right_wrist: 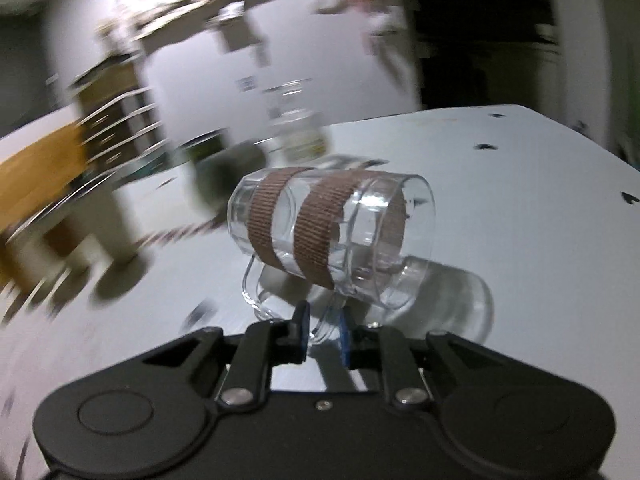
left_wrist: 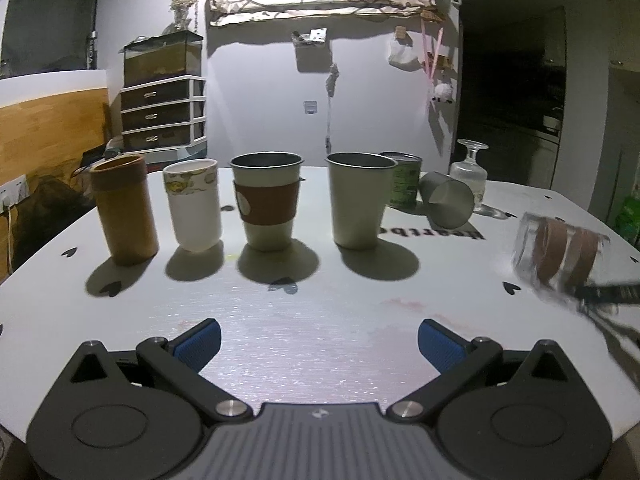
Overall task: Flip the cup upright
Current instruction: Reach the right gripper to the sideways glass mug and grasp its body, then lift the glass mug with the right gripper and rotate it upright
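A clear glass mug with two brown bands [right_wrist: 328, 224] is held on its side above the white table [right_wrist: 520, 200], mouth to the right. My right gripper [right_wrist: 324, 330] is shut on the mug's clear handle. The same mug [left_wrist: 560, 252] shows blurred at the right of the left wrist view, with the right gripper [left_wrist: 600, 294] below it. My left gripper [left_wrist: 320, 344] is open and empty, low over the near table. A small grey cup [left_wrist: 448, 200] lies on its side at the back right.
A row of upright cups stands across the table: brown cylinder [left_wrist: 124, 208], white paper cup [left_wrist: 194, 204], sleeved metal cup [left_wrist: 268, 200], plain metal cup [left_wrist: 358, 200]. Behind are a green can [left_wrist: 404, 180] and an upturned stem glass [left_wrist: 470, 172].
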Action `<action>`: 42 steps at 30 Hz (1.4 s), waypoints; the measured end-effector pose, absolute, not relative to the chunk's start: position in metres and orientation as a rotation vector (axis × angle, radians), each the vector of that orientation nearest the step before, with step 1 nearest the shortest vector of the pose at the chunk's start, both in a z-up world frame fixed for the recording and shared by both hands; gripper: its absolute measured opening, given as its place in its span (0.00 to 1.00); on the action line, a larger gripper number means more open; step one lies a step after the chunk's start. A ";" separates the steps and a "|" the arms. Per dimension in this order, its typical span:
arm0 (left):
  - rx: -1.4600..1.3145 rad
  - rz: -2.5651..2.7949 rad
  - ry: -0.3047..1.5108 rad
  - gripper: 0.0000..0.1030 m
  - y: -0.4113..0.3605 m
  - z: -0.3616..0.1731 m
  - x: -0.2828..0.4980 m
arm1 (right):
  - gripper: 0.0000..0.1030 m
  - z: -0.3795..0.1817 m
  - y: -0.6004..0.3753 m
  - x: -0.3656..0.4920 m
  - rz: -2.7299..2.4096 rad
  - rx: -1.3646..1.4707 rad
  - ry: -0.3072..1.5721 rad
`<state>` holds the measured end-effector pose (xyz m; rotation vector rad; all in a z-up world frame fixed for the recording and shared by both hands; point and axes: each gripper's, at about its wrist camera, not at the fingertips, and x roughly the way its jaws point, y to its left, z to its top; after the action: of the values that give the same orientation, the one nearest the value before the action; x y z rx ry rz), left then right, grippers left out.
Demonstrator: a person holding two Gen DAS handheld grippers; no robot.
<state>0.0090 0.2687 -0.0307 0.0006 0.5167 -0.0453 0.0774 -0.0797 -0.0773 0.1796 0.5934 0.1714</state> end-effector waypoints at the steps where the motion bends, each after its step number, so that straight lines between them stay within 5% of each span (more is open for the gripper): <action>1: 0.004 -0.050 0.516 1.00 0.267 -0.030 0.009 | 0.15 -0.077 -0.074 0.065 0.208 0.162 0.592; 9: 0.039 -0.116 0.488 1.00 0.250 -0.018 0.023 | 0.16 -0.076 -0.034 0.004 0.487 -0.074 0.536; 14: 0.052 -0.153 0.497 1.00 0.230 -0.010 0.058 | 0.35 -0.076 -0.033 -0.001 0.425 -0.060 0.529; 16: 0.062 -0.163 0.516 1.00 0.220 -0.011 0.076 | 0.58 -0.076 -0.035 -0.003 0.371 -0.059 0.518; 17: 0.071 -0.161 0.527 1.00 0.216 -0.013 0.083 | 0.59 -0.077 -0.035 -0.005 0.348 -0.064 0.509; 34: 0.106 -0.274 0.651 1.00 0.202 -0.045 0.059 | 0.65 -0.082 -0.060 0.047 0.200 0.197 0.549; 42: 0.004 -0.372 0.571 1.00 0.213 -0.009 0.052 | 0.67 -0.080 -0.076 0.029 0.172 0.303 0.520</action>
<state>0.0524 0.2132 -0.0094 0.0037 0.5706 -0.3722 0.0292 -0.0757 -0.0801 0.3033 0.5199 0.1724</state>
